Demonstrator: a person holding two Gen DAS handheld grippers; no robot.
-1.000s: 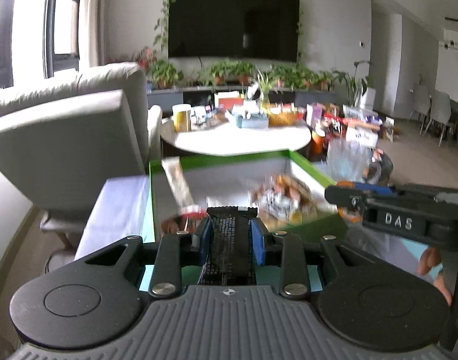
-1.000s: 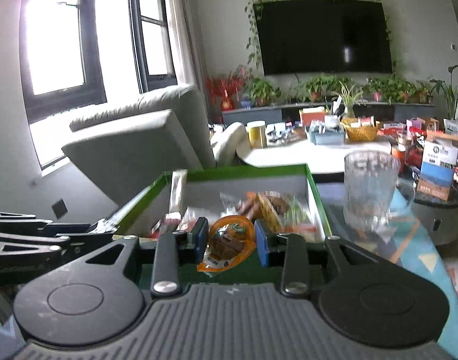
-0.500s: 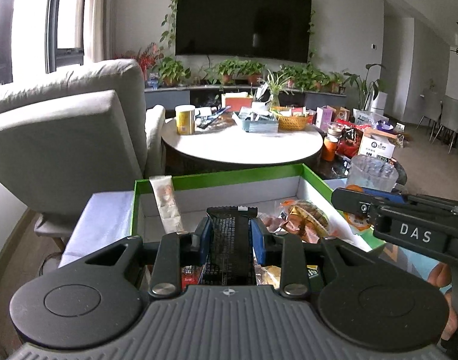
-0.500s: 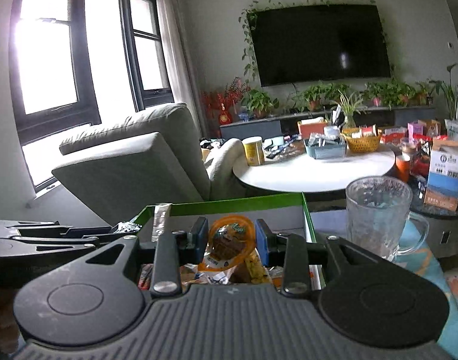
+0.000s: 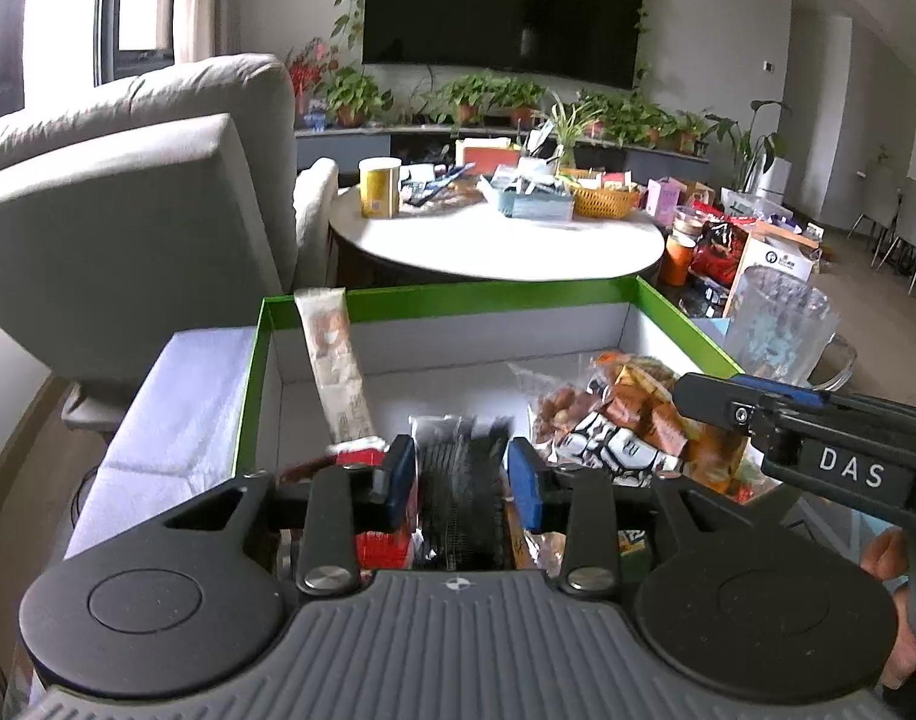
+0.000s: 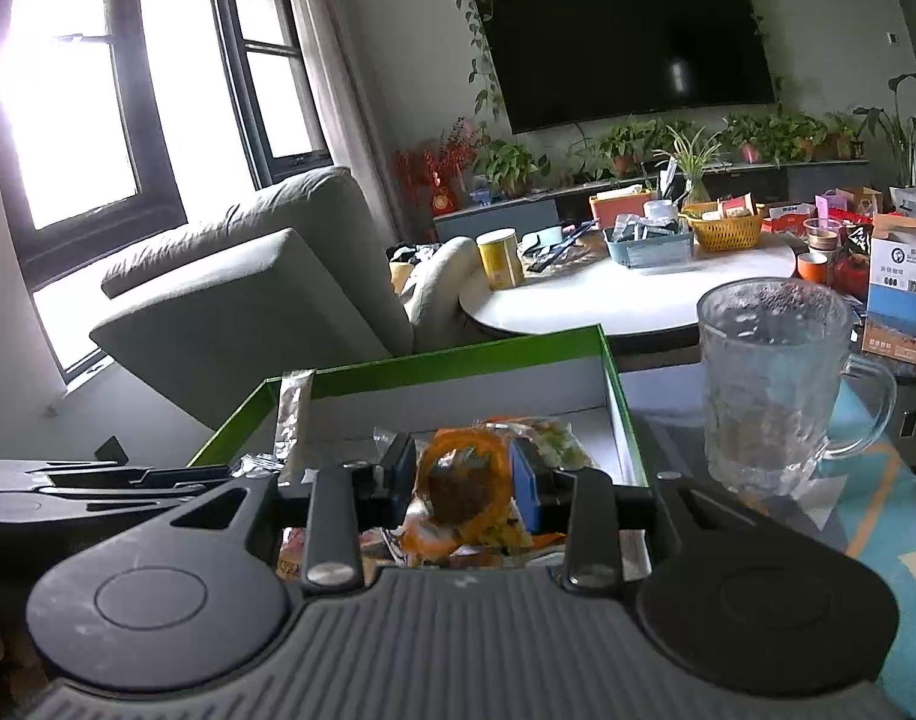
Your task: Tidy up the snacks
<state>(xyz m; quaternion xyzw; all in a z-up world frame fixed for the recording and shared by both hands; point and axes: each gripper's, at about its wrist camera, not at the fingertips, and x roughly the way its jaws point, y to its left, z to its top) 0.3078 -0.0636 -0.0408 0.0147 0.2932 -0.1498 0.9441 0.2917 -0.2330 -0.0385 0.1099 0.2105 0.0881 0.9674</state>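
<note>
Lowering since earlier: both tongs (image 5: pixel 461 474) (image 6: pixel 463 476) nearer green box (image 5: pixel 458 295), packets gripped.

The left tongs (image 5: pixel 463 474) clamp a black ribbed snack packet (image 5: pixel 461 480) over the green-rimmed box (image 5: pixel 458 294). Inside the box, a beige wrapped bar (image 5: pixel 335 372) leans on its left back corner, and mixed snack bags (image 5: pixel 626 414) fill its right side. The right tongs (image 5: pixel 806 438) reach over the box's right edge, a glass mug (image 5: pixel 779 324) just beyond it.
</note>
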